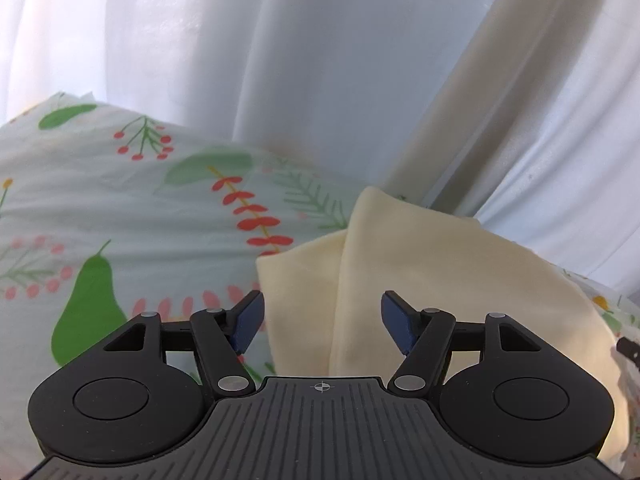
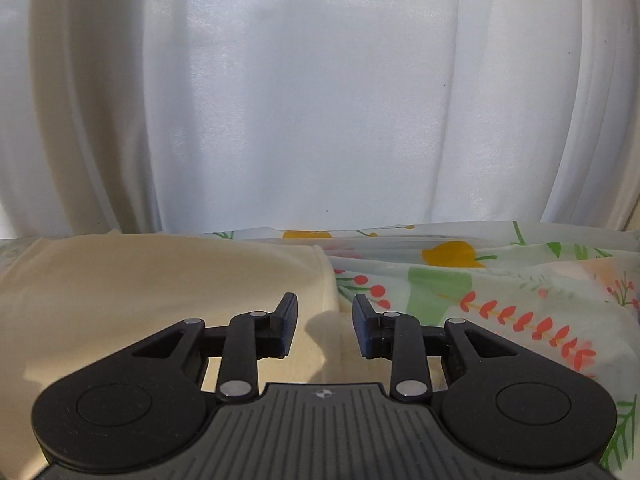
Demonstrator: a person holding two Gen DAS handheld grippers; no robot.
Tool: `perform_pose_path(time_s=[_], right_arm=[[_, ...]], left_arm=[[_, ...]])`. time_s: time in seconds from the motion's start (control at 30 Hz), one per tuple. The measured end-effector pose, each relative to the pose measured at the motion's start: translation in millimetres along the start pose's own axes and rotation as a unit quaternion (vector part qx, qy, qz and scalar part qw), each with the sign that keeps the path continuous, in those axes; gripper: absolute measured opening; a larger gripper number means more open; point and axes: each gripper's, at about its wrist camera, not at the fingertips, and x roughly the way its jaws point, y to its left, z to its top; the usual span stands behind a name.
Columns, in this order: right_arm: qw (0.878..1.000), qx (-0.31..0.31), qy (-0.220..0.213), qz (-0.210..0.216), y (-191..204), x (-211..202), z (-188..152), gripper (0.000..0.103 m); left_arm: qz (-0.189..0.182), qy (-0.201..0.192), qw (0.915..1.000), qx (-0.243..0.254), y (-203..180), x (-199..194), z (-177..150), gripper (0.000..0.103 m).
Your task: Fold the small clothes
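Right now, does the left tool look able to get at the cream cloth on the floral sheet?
Probably yes: the left tool is open, the cream cloth lies directly ahead between its fingers, and nothing sits in between.

— What is lying between the fingers of the left gripper [image 1: 322, 322]?

— A pale yellow garment [image 1: 420, 288], looking like soft, matt knit cloth. The pads [image 1: 250, 322] are showing as blue matt plastic, the arms as black matt plastic with shiny metal pins.

— And beyond the fingers?

— A printed sheet [image 1: 120, 208] is spreading out, smooth thin cloth, and a white curtain [image 2: 300, 100] is hanging behind, sheer and faintly glossy. The right gripper [image 2: 325, 326] is showing black ribbed plastic.
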Motion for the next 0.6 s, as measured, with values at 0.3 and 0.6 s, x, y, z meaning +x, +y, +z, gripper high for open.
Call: perform_pose_path(time_s=[0.3, 0.6], right_arm=[[0.997, 0.028, 0.024, 0.066, 15.4, -71.3, -43.5, 0.039], [0.998, 0.02, 0.048, 0.039, 17.0, -66.6, -49.6, 0.025]], left_arm=[[-0.099, 0.07, 0.9834, -0.135, 42.0, 10.7, -8.9, 0.059], [-0.103, 0.09, 0.9828, -0.124, 39.6, 11.3, -9.4, 0.018]])
